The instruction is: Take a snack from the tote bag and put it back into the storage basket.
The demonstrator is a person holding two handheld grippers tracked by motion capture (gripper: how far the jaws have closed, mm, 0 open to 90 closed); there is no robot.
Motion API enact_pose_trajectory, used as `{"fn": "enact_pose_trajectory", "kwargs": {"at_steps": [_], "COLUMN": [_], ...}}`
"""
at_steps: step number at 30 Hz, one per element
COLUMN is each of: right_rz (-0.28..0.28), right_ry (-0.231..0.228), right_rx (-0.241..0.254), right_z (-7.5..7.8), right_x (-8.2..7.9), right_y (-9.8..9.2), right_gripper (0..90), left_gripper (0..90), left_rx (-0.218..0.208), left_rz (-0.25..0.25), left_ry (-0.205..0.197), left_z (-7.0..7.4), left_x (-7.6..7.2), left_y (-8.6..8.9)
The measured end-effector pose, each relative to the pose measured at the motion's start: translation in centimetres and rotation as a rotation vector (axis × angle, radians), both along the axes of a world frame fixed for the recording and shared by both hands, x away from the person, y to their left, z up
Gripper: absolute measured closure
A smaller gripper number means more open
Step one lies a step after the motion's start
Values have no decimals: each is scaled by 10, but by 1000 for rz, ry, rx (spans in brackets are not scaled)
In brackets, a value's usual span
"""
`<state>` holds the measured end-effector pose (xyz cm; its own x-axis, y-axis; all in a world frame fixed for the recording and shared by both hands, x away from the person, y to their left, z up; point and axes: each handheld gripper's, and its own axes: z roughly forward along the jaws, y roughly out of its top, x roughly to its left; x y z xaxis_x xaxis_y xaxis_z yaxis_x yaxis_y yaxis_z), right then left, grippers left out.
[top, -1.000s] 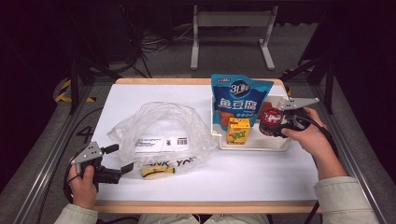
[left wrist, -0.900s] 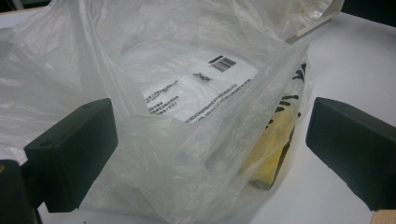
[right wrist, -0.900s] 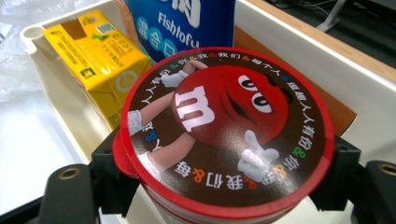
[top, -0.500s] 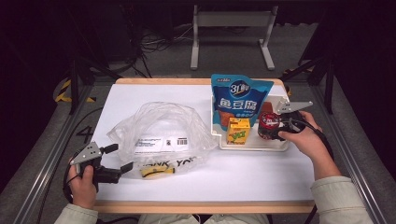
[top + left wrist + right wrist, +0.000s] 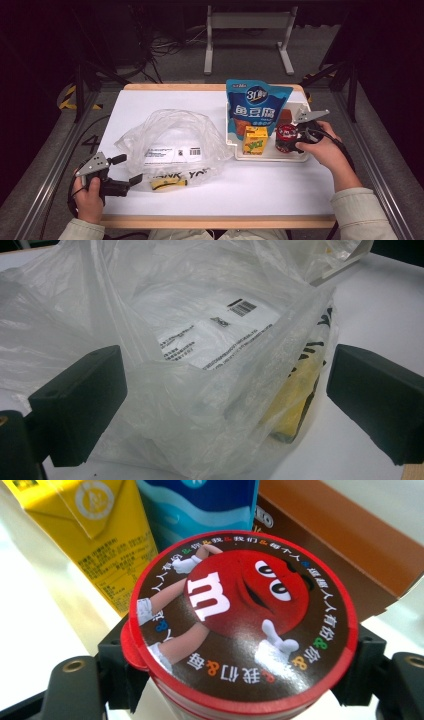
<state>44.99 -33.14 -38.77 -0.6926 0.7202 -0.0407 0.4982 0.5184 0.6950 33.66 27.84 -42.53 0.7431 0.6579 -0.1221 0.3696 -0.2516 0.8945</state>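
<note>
The red-lidded M&M's tub (image 5: 243,617) in the white tray (image 5: 270,156) at the right is clasped by the right gripper (image 5: 295,139); the left gripper (image 5: 220,405) is held wide around the clear plastic bag (image 5: 172,145).

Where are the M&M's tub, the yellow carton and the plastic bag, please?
M&M's tub (image 5: 243,615), right gripper view, on its lid.
yellow carton (image 5: 255,140), high view, on its front face.
plastic bag (image 5: 172,137), high view, on its crumpled middle.

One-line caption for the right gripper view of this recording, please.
Right hand-held gripper with its jaws on either side of a red-lidded candy tub, beside a yellow juice carton and a blue pouch.
</note>
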Motion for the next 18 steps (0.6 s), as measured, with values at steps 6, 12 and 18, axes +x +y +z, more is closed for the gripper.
{"fn": "enact_pose_trajectory", "kwargs": {"at_steps": [6, 12, 18], "right_rz": [-4, -10, -14], "right_ry": [23, 42, 58], "right_rx": [-19, -29, -48], "right_z": [-4, -7, -9], "right_x": [1, 2, 2], "right_y": [2, 3, 4], "right_gripper": [257, 257, 257], "left_gripper": [34, 34, 34], "left_rx": [-1, -4, -4], "left_rz": [1, 1, 2], "left_ry": [-1, 2, 2], "left_z": [0, 0, 0], "left_x": [0, 0, 0], "left_y": [0, 0, 0]}}
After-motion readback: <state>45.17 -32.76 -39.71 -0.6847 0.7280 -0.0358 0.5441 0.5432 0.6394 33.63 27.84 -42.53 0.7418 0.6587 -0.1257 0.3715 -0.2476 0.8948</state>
